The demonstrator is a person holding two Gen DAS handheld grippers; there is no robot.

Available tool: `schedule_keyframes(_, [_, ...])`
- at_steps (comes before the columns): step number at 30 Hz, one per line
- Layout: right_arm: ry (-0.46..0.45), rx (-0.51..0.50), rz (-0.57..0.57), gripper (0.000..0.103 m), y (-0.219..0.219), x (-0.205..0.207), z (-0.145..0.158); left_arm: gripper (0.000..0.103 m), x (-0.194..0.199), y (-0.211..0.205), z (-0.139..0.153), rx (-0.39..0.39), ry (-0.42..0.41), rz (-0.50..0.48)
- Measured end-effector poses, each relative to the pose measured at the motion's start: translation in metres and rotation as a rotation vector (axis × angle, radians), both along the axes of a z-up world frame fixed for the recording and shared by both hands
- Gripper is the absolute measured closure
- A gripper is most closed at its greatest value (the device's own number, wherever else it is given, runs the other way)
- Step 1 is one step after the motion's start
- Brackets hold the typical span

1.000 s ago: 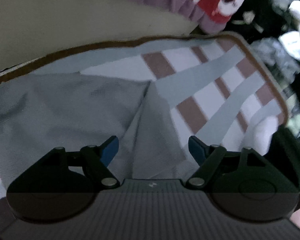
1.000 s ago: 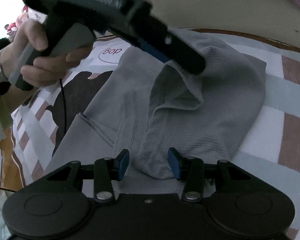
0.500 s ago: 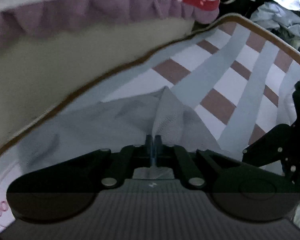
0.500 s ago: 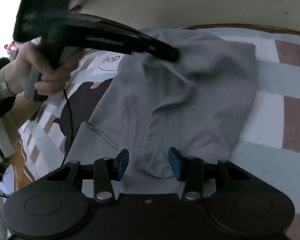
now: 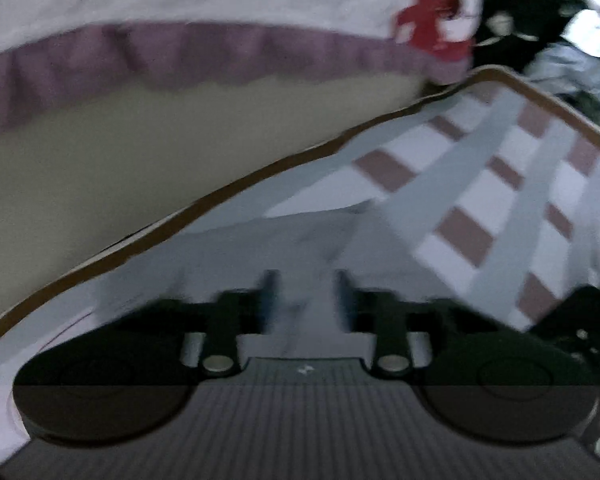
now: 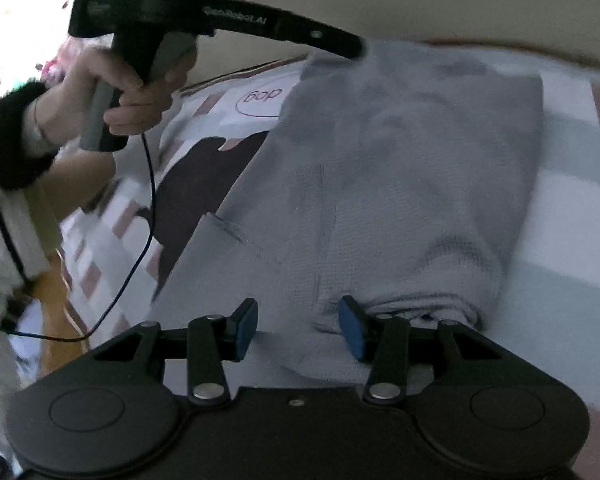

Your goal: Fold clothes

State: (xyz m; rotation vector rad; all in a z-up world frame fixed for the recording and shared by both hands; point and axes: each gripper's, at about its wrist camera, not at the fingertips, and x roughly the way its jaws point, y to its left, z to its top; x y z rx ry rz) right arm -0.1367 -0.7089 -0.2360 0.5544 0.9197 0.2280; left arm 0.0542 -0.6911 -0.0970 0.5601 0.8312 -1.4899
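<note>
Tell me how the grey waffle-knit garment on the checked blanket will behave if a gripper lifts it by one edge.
The grey waffle-knit garment will probably hang limp: it already lies in soft folds and rolls at its near edge. It looks light, so the checked blanket should stay put. Its textured knit likely grips the blue pads well.

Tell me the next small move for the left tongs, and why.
Probably draw the left tongs clear of the grey shirt: their jaws are opening at its far edge, and the shirt lies doubled over on the checked blanket.
</note>
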Motion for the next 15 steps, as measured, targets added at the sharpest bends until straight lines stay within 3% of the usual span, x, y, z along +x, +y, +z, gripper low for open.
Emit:
schedule_keyframes(3, [-0.09,0.045,-0.092,0.051,-0.013,-0.008,0.012,0.048,-0.011,-0.006,-0.016,0.039,0.034,-0.029])
schedule_keyframes(5, [-0.148,0.016,-0.171,0.051,-0.021,-0.015,0.021,0.054,-0.016,-0.007,-0.032,0.113,0.023,-0.028])
schedule_keyframes(8, [-0.119,-0.083,-0.272,0.051,-0.027,-0.019,0.021,0.057,-0.024,0.006,-0.047,0.189,-0.166,-0.053])
schedule_keyframes(13, [-0.034,-0.135,-0.348,0.051,-0.034,-0.017,0.012,0.058,-0.017,0.036,-0.047,0.178,-0.437,-0.055])
schedule_keyframes(15, [0.002,-0.163,-0.348,0.051,-0.034,-0.015,0.007,0.058,-0.012,0.045,-0.04,0.173,-0.432,-0.054])
